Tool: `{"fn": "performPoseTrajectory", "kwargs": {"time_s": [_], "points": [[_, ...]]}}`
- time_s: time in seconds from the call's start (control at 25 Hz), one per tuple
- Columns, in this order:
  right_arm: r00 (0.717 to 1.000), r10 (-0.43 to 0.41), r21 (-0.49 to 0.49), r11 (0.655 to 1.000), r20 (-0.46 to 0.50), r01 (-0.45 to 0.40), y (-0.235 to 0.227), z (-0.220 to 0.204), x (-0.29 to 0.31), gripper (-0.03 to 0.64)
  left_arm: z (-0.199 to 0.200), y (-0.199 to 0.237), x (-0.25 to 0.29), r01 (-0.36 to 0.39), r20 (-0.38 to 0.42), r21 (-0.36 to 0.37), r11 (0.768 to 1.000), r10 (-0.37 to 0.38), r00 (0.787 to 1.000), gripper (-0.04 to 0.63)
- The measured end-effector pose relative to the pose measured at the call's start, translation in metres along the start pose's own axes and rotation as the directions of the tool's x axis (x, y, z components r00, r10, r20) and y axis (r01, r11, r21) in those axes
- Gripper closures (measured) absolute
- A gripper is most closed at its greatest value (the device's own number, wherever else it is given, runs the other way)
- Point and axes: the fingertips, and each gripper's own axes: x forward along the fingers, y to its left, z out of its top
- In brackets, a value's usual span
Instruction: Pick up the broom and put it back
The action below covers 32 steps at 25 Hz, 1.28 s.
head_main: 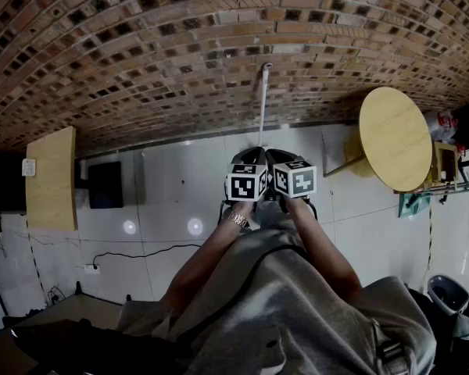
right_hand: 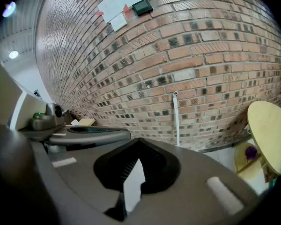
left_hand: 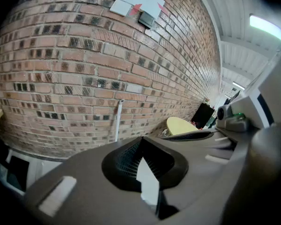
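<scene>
As both arms stretch forward, the left tongs [head_main: 248,156] and right tongs [head_main: 280,156] sit side by side, almost touching, pointed at the brick wall [head_main: 219,45]. Both pairs are clenched: tips meeting, nothing caught between them, only pale floor showing through the gap behind the tips. And the broom [head_main: 263,104]? Its white handle stands upright against the bricks, straight ahead on the far side, just beyond the tongs and apart from them. The brush end is hidden behind the tongs from the head view. Leaning on the wall is what keeps that thin handle from toppling. Off to the right is a round yellow table [head_main: 395,137], and off to the left a wooden board [head_main: 50,178]. My read: closed tips can't take that handle, so they'd have to part before any grab. Or the broom is already home; I can't tell which.
</scene>
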Motion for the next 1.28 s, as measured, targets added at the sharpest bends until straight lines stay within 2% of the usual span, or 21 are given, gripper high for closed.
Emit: {"fn": "performPoseTrajectory", "kwargs": {"time_s": [0.16,0.32,0.44,0.52,0.68,0.76,0.84,0.96,1.08,1.28], "points": [[0.999,0.047,-0.038,0.998,0.015,-0.046,-0.025,0.035,0.032,0.617,0.030,0.019,0.038,-0.034,0.018,-0.042,0.999,0.035,0.999,0.592],[0.993,0.111,-0.069,0.992,0.034,-0.108,-0.056,0.086,0.065,0.617,0.078,0.035,0.082,-0.069,0.026,-0.041,0.997,0.071,0.997,0.593],[0.986,0.162,-0.110,0.981,0.041,-0.157,-0.086,0.119,0.095,0.601,0.114,0.042,0.103,-0.039,0.069,-0.090,0.995,0.045,0.997,0.592],[0.991,0.133,-0.142,0.981,0.005,-0.130,-0.116,0.130,0.126,0.581,0.132,0.051,0.106,-0.044,0.102,-0.126,0.991,0.057,0.993,0.592],[0.996,-0.015,-0.146,0.989,-0.092,0.001,-0.181,0.140,0.197,0.502,0.143,0.076,0.106,-0.125,0.098,-0.128,0.984,0.138,0.986,0.592],[0.986,-0.076,-0.151,0.987,-0.146,0.053,-0.203,0.133,0.230,0.479,0.140,0.088,0.106,-0.150,0.075,-0.144,0.978,0.162,0.984,0.592],[0.972,-0.127,-0.201,0.976,-0.200,0.086,-0.218,0.124,0.260,0.456,0.140,0.097,0.109,-0.160,0.060,-0.156,0.975,0.171,0.983,0.592],[0.945,-0.190,-0.274,0.955,-0.266,0.115,-0.234,0.115,0.293,0.456,0.147,0.102,0.110,-0.153,0.062,-0.163,0.975,0.165,0.984,0.592],[0.938,-0.210,-0.268,0.954,-0.277,0.135,-0.243,0.116,0.313,0.456,0.143,0.104,0.108,-0.157,0.046,-0.158,0.975,0.166,0.985,0.592],[0.948,-0.180,-0.223,0.967,-0.263,0.122,-0.244,0.114,0.319,0.518,0.137,0.121,0.107,-0.159,0.029,-0.182,0.970,0.167,0.986,0.591]]}}
